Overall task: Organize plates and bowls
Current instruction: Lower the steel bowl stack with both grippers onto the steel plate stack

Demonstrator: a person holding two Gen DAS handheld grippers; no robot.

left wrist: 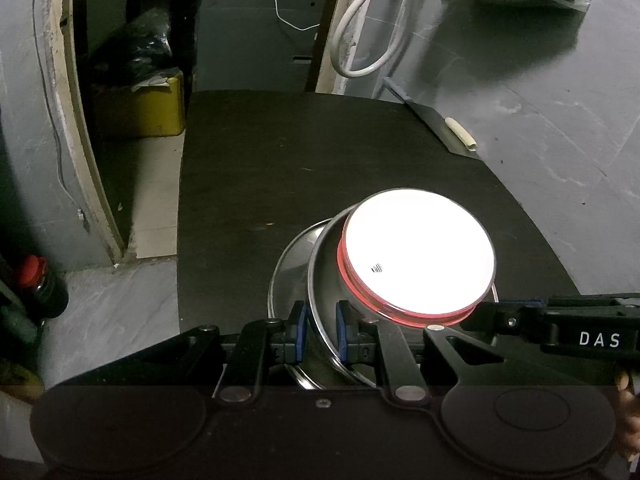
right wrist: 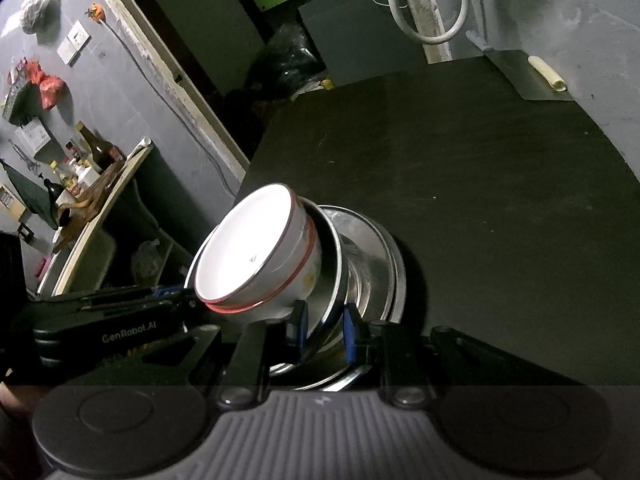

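Left wrist view: the left gripper (left wrist: pixel 321 330) has its blue fingers (left wrist: pixel 298 326) clamped on the rim of a steel plate (left wrist: pixel 320 280), one pad on each face of the rim.
Right wrist view: the right gripper (right wrist: pixel 325 330) has its fingers (right wrist: pixel 349 334) closed on the rim of the same stack, at another point of the edge.
Stack: a white bowl (left wrist: pixel 418 250) with a red band sits in the steel plate; a second steel plate (left wrist: pixel 286 260) shows just behind the first, nested against it.
Stack from the right: bowl (right wrist: pixel 256 256), then plate (right wrist: pixel 332 256), then more steel dishes (right wrist: pixel 372 264) nested behind; how many I cannot tell.
Tilt: the stack stands steeply on edge in both views, the bowl's mouth facing the cameras.
Place: the stack is over the near part of the dark table (left wrist: pixel 280 168), by the table's left edge in the right wrist view; whether it touches the table I cannot tell.
Other gripper: each gripper shows at the side of the other's view, the right one (left wrist: pixel 560 320) beside the bowl, the left one (right wrist: pixel 120 320) likewise.
Far end of table: a cleaver (left wrist: pixel 440 124) with a pale handle (left wrist: pixel 462 134) lies at the far right corner, well apart from the stack.
Background: a white hose (left wrist: pixel 360 40) hangs on the wall, and a yellow box (left wrist: pixel 140 108) is on the floor to the left.
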